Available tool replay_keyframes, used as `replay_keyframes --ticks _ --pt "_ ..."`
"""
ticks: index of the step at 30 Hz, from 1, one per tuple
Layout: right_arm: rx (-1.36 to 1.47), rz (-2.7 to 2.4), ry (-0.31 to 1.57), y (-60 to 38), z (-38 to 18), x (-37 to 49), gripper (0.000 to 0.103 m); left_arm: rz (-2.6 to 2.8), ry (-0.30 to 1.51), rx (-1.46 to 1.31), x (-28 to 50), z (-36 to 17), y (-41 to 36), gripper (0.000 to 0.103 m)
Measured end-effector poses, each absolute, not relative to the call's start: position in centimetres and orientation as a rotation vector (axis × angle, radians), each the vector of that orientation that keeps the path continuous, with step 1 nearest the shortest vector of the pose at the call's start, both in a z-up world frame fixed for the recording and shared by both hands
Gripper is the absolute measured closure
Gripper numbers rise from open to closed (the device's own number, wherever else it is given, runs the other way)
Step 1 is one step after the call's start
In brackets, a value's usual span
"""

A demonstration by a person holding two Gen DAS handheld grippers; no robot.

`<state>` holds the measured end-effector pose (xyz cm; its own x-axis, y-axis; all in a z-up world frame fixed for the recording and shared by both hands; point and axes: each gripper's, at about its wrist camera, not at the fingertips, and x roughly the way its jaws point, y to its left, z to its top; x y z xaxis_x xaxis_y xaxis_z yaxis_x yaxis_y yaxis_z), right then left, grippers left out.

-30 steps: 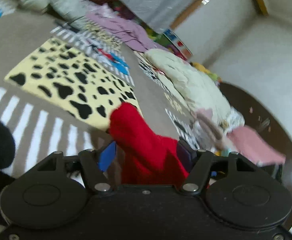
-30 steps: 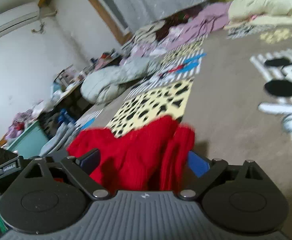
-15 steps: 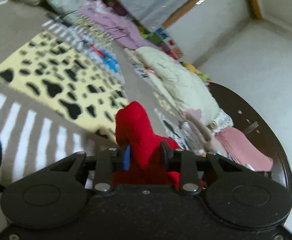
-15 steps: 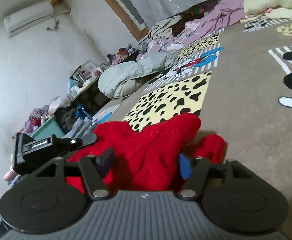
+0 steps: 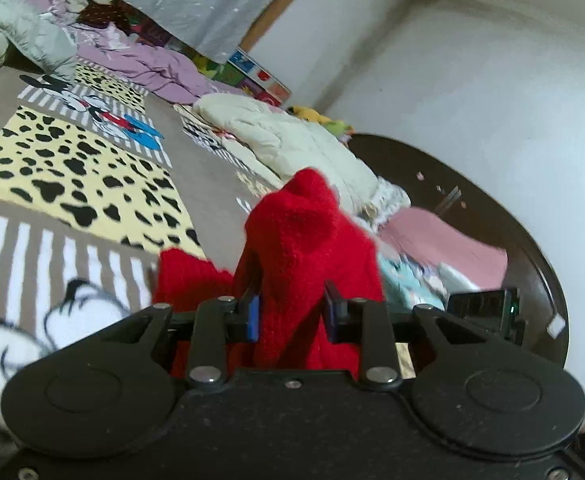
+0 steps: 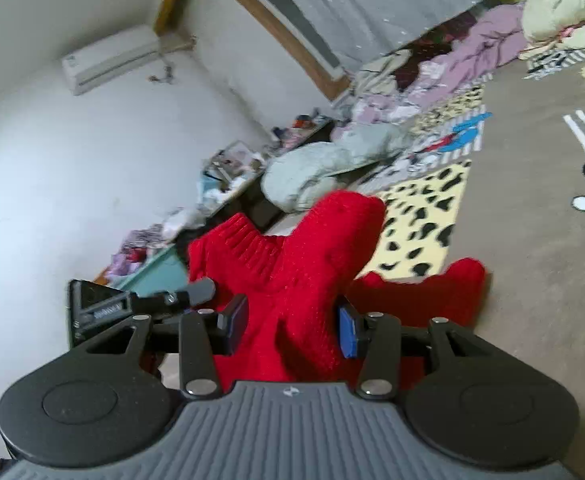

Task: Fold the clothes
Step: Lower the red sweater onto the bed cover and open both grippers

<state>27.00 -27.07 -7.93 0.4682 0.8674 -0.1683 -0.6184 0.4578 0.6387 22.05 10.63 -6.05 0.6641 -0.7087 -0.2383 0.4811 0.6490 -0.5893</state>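
Both grippers are on the same thing right now. My left gripper has its blue-padded jaws clamped on a bunched fold of the red knit sweater. My right gripper has another handful of it between its pads, jaws closing in, fabric pressed on both sides. So two tongs, one garment, hanging up off the bed between them with a sleeve end trailing down onto the cover.

Sweater is fuzzy, chunky knit, with a ribbed cuff sticking out to the left in the right wrist view. Under it is the brown bedspread, flat and printed with a yellow spotted panel, white stripes and cartoon mice.

For room: decent open stretch of cover ahead, but it's hemmed in by a cream puffy quilt, a lilac heap and a pale green duvet. Dark rounded board closes off the far edge by the wall.
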Motion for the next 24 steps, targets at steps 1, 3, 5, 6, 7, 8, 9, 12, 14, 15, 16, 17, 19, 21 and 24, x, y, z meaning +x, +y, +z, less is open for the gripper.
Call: replay_keyframes --ticks 1,3,5,6,7,8,9,12,14,15,16,17,19,21,24 --pt "0.529 0.98 0.515 -27.1 -7.8 26.4 0.055 -0.711 0.483 -0.501 21.4 -6.1 10.5 0.076" --pt "0.515 1.005 0.51 -27.3 -7.6 25.0 0.055 -0.716 0.487 -0.491 20.1 -6.4 10.3 0.076" --pt "0.517 1.019 0.51 -27.5 -7.5 23.7 0.055 -0.714 0.503 -0.481 18.9 -6.8 10.1 0.076" --pt "0.519 1.024 0.514 -27.6 -7.6 23.0 0.055 -0.712 0.512 -0.464 18.2 -6.9 9.9 0.076" --pt "0.515 1.026 0.517 -27.7 -7.6 22.3 0.055 -0.709 0.521 -0.447 17.6 -7.0 9.7 0.075" --pt "0.507 1.027 0.521 -27.7 -7.6 21.5 0.055 -0.706 0.53 -0.43 16.9 -7.1 9.5 0.075" --pt "0.494 1.027 0.526 -27.6 -7.5 20.8 0.055 -0.703 0.541 -0.412 16.2 -7.1 9.3 0.075" --pt "0.44 1.023 0.543 -27.3 -7.3 18.7 0.054 -0.684 0.57 -0.35 14.2 -7.6 8.8 0.073" --pt "0.412 1.02 0.558 -27.2 -7.2 17.1 0.049 -0.67 0.592 -0.309 12.9 -8.1 8.4 0.071" --pt "0.395 1.017 0.566 -27.1 -7.2 16.4 0.048 -0.66 0.603 -0.291 12.4 -8.4 8.3 0.071" --pt "0.376 1.013 0.574 -27.0 -7.3 15.6 0.048 -0.649 0.613 -0.273 11.9 -8.6 8.2 0.07" --pt "0.357 1.009 0.582 -26.8 -7.3 14.9 0.048 -0.639 0.624 -0.255 11.4 -8.9 8.1 0.069" --pt "0.317 1.003 0.596 -26.6 -7.4 13.4 0.048 -0.636 0.635 -0.235 10.2 -9.1 8.0 0.057" --pt "0.271 0.99 0.609 -26.4 -7.4 12.0 0.046 -0.633 0.642 -0.209 9.0 -9.1 7.9 0.053" --pt "0.206 0.968 0.63 -26.2 -7.6 9.8 0.045 -0.623 0.657 -0.162 7.2 -9.2 7.6 0.049"
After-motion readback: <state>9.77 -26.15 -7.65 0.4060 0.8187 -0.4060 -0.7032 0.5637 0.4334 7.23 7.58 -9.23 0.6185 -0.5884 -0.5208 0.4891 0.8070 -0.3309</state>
